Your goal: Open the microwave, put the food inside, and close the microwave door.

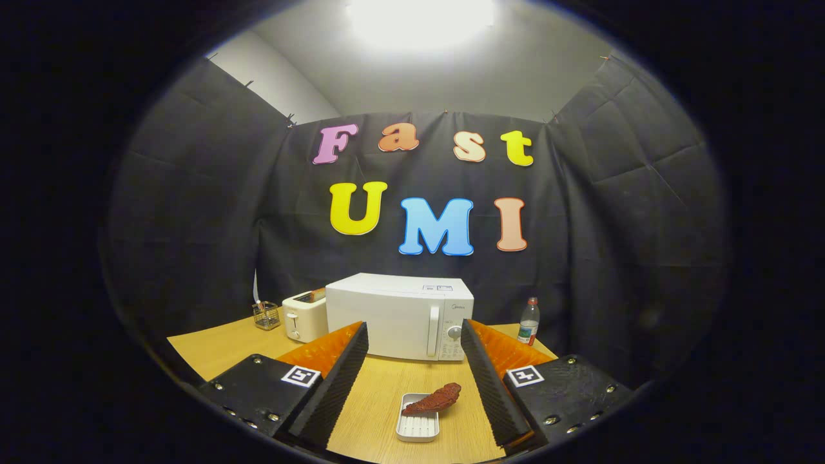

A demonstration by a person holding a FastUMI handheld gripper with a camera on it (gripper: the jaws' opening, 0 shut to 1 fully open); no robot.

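My gripper is spread wide and holds nothing, and between my fingers the food lies across the far end of a small white tray on the table. Beyond my fingers stands the microwave, door closed, its lower corners hidden behind my fingers. A toaster and wire basket sit to its left, a bottle to its right; I cannot make out the label.

We are looking at black cloth walls hanging around the booth, pinned along their upper edges. A bright ceiling light is glaring above, and a wooden table is catching its glow.
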